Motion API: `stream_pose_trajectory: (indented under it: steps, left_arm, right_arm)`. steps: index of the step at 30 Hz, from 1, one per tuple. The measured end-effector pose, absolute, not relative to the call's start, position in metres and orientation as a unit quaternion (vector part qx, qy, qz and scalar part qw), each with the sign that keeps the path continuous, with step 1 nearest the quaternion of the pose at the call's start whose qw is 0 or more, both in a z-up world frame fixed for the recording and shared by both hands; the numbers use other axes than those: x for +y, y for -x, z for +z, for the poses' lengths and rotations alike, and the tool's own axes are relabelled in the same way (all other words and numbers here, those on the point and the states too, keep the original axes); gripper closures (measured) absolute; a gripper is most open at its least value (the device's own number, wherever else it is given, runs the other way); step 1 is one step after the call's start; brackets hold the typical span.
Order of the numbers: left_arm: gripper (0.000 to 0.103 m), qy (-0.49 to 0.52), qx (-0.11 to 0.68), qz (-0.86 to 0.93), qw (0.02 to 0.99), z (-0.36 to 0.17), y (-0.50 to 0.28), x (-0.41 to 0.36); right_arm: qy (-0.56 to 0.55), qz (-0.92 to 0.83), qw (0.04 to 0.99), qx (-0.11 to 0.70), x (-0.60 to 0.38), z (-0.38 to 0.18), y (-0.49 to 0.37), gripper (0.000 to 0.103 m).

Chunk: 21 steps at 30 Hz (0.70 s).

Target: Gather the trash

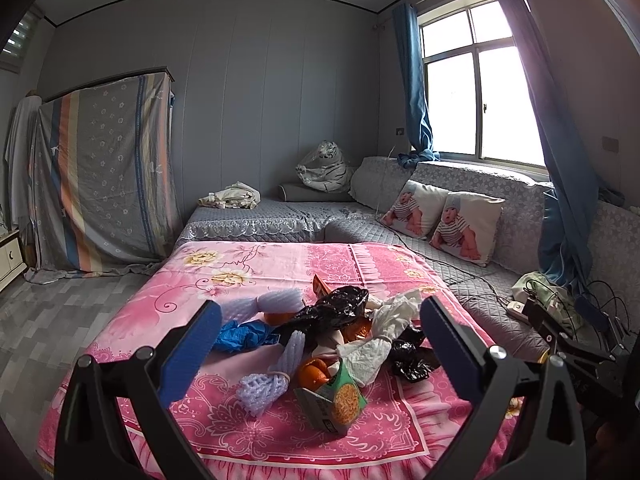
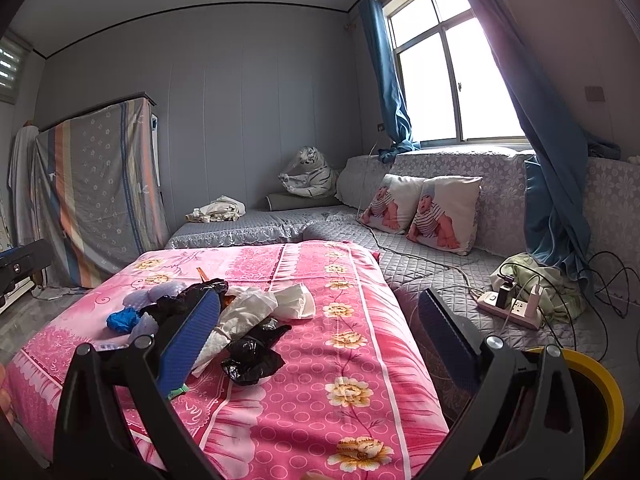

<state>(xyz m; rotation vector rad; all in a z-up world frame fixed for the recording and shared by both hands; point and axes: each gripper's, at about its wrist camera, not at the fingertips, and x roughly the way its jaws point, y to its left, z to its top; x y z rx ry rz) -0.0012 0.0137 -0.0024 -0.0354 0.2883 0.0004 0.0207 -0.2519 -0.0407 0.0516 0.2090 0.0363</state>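
Holding both tongs apart, I see the trash pile (image 1: 340, 344) dead ahead of my left tongs (image 1: 320, 344), nearer than my right tongs (image 2: 320, 340).

A pink floral blanket (image 1: 260, 264) spreads beneath and beyond the fingers. Farther ahead of the fingertips lies a grey quilted sofa (image 1: 280, 216) with a crumpled cream cloth (image 1: 230, 196) on it. A plastic-wrapped toy tiger (image 1: 324, 168) sits in the corner ahead. Off past the right finger, two baby-print cushions (image 2: 420, 208) lean against the sofa back, under a bright window (image 2: 452, 80) with blue curtains (image 2: 384, 80). Nearer the right finger, a white power strip (image 2: 508, 306) lies on the quilt with chargers and black cables plugged in. Far beyond the left finger, a striped sheet (image 1: 104, 172) drapes over furniture.
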Motion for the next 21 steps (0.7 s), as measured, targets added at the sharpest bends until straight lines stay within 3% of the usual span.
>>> stream_pose_trajectory:
  steps: [21]
  left_arm:
    - [0.007,0.011,0.147,-0.006,0.989,-0.0038,0.0011,0.0094]
  right_arm:
    - [-0.032,0.016,0.993,0.115,-0.255,-0.0447,-0.0224,0.008]
